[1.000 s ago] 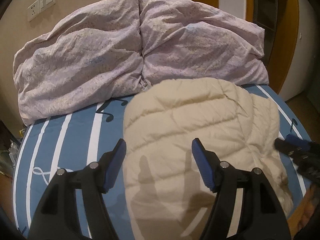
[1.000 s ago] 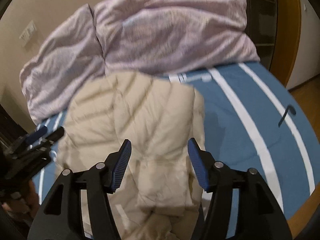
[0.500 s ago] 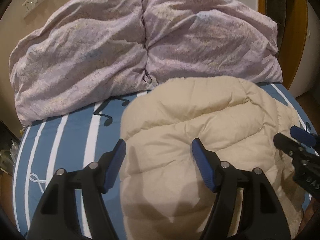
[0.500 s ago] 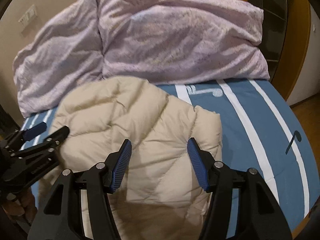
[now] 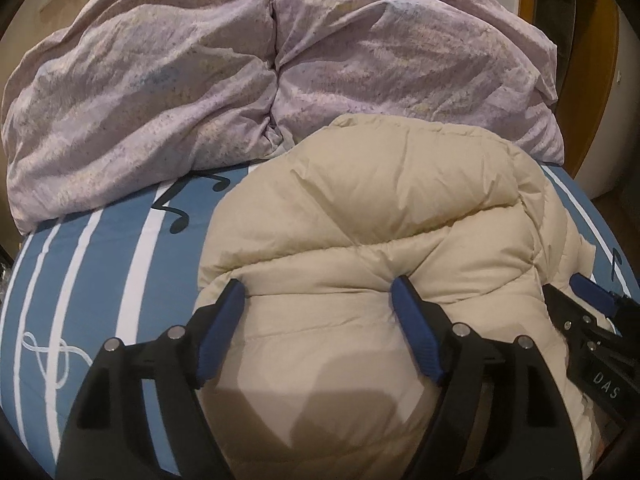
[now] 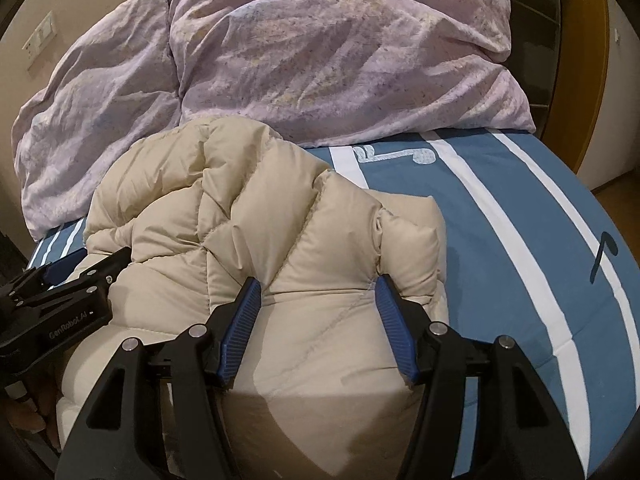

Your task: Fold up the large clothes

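A cream quilted down jacket [image 5: 380,208] lies bundled on the bed, seen in the right wrist view as a puffy heap [image 6: 240,208]. My left gripper [image 5: 318,286] is pushed down into its near left part. Its jaws are opening, and padding bulges between the blue pads without being pinched. My right gripper [image 6: 318,282] rests on the near right part, open, its fingertips dented into the fabric beside a folded edge. Each view shows the other gripper: the right gripper [image 5: 568,288] at the jacket's right side, the left gripper [image 6: 96,260] at its left.
A crumpled lilac duvet [image 5: 240,80] [image 6: 320,60] is heaped along the far side, touching the jacket. The blue sheet with white stripes [image 5: 100,280] [image 6: 520,240] shows bare on both sides. A wooden door frame [image 6: 592,80] stands right. A hand [image 6: 28,420] shows at lower left.
Both grippers have sunk forward and down from above the jacket until their fingertips press into it. The left jaws stand a little wider.
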`<state>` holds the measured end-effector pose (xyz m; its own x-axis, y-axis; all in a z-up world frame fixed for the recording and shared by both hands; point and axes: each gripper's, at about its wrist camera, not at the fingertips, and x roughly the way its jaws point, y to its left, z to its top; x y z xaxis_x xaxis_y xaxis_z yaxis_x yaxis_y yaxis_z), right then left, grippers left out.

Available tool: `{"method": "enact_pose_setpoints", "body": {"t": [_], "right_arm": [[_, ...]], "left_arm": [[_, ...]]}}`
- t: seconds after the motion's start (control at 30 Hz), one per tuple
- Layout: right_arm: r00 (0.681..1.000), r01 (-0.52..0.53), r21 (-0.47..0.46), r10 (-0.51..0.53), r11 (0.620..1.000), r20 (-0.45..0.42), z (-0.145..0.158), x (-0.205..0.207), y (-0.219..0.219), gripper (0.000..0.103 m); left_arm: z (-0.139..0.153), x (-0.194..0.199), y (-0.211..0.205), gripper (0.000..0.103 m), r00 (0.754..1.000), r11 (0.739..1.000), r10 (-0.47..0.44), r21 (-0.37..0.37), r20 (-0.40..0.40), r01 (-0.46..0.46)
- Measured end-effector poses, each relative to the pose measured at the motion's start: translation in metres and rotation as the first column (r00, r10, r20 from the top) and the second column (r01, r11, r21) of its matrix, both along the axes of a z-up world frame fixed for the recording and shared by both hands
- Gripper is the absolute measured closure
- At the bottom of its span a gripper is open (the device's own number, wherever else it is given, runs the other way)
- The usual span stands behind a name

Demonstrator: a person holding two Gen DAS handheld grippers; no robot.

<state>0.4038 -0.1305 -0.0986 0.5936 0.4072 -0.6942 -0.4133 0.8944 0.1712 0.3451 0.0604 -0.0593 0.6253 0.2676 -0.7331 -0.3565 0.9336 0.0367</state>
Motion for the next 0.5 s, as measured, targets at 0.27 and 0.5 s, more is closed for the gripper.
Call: {"method": "enact_pose_setpoints", "body": {"t": [0.27, 0.5], "right_arm": [[0.999, 0.01, 0.001, -0.01, 1.0, 0.049, -0.01, -0.005, 0.002, 0.04], [0.996, 0.018, 0.009, -0.018, 1.0, 0.082, -0.014, -0.008, 0.002, 0.039]], "left_arm": [[-0.008, -0.001, 0.006, 0.019, 0.999, 1.0, 0.015, -0.022, 0.034, -0.014], [-0.012, -0.003, 0.01, 0.014, 0.998, 0.999, 0.039, -0.032, 0.056, -0.037]]}}
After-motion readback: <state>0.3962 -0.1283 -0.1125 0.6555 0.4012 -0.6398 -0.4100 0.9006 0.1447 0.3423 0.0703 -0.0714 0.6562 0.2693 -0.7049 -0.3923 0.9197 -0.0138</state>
